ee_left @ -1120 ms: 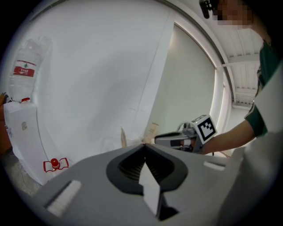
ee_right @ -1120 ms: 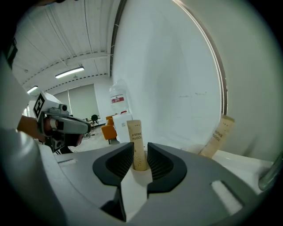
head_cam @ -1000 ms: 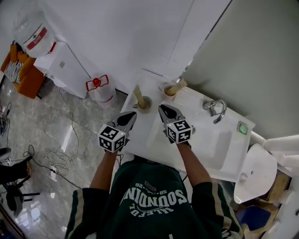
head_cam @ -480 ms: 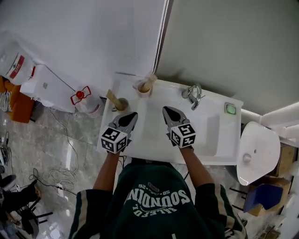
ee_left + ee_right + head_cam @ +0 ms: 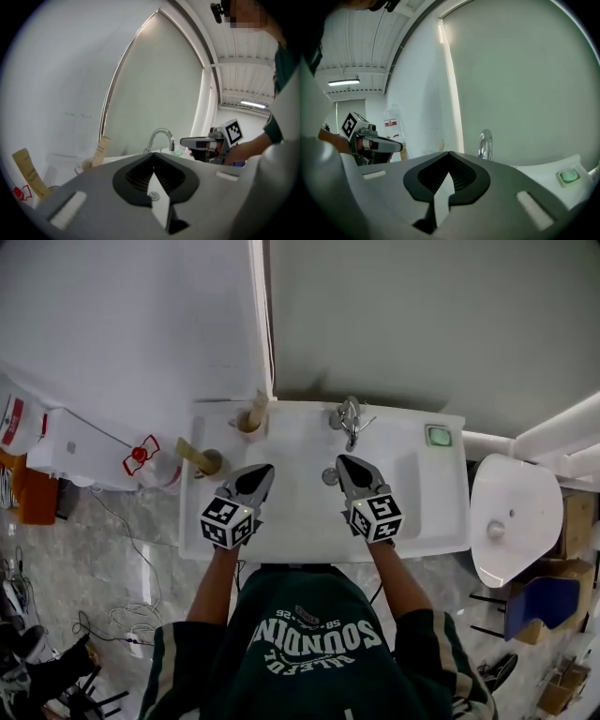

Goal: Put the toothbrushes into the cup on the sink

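Observation:
A pale cup [image 5: 248, 421] stands at the sink's back left corner with a beige toothbrush pack [image 5: 258, 406] upright in it. A second beige pack [image 5: 192, 454] leans in a darker cup [image 5: 211, 463] at the sink's left edge. In the left gripper view the first pack [image 5: 101, 150] shows left of the tap, the second pack [image 5: 29, 172] at far left. My left gripper [image 5: 260, 471] and right gripper [image 5: 345, 463] hover side by side over the basin's front, both shut and empty. The shut tips show in each gripper view: the left gripper [image 5: 153, 154] and the right gripper [image 5: 449, 153].
A chrome tap [image 5: 348, 416] rises at the back of the white sink [image 5: 412, 521], with the drain [image 5: 329, 476] below it. A green soap [image 5: 438, 436] lies at back right. A toilet [image 5: 514, 521] stands to the right, and a water jug [image 5: 141, 460] on the floor to the left.
The head view has swung, so the sink now lies square below me. Both grippers stay over the basin's front, a little further right relative to the cups.

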Demonstrator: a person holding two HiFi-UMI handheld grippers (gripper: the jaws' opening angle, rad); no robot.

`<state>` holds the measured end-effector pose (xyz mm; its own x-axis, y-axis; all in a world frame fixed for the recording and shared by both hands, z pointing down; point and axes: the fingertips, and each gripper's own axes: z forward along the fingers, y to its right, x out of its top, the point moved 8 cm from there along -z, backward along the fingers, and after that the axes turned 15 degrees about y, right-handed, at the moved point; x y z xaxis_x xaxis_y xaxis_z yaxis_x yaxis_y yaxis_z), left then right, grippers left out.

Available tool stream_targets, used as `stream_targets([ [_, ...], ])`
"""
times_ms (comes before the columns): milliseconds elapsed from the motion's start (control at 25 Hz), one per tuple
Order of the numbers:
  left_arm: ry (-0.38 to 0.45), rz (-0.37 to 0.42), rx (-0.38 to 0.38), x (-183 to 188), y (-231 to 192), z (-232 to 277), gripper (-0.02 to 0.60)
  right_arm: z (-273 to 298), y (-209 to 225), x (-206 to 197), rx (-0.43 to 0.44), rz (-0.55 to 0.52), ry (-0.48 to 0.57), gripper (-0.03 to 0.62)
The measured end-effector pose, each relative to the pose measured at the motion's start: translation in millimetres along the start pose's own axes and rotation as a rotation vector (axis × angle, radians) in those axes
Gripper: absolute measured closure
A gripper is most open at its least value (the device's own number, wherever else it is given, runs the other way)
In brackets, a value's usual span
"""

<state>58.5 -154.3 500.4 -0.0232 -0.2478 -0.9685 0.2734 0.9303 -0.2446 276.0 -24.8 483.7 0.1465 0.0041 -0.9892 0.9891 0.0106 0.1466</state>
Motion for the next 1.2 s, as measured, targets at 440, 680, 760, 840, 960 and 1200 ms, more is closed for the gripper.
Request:
stream_targets([
  [440, -0.011, 0.002, -0.042, -6, 17, 28, 0.531, -20, 20, 3, -0.043, -0.003, 0.006, 0.592],
  [680, -0.016, 0.001, -0.031, -5, 14, 27, 0.531, -16, 18, -1, -0.036, 0.012, -0.005, 0.592],
  [760, -0.016, -0.001, -0.026, -6, 12, 26, 0.531, -14, 17, -2, -0.031, 0.014, -0.006, 0.592],
  [840, -0.015, -0.001, -0.021, -5, 10, 24, 0.531, -11, 15, -2, -0.025, 0.014, -0.005, 0.591],
  [960, -0.015, -0.003, -0.013, -5, 8, 22, 0.531, -9, 13, -3, -0.02, 0.017, -0.004, 0.591],
  [1200, -0.011, -0.007, -0.006, -4, 5, 19, 0.531, -8, 11, -3, -0.016, 0.02, 0.0, 0.591],
])
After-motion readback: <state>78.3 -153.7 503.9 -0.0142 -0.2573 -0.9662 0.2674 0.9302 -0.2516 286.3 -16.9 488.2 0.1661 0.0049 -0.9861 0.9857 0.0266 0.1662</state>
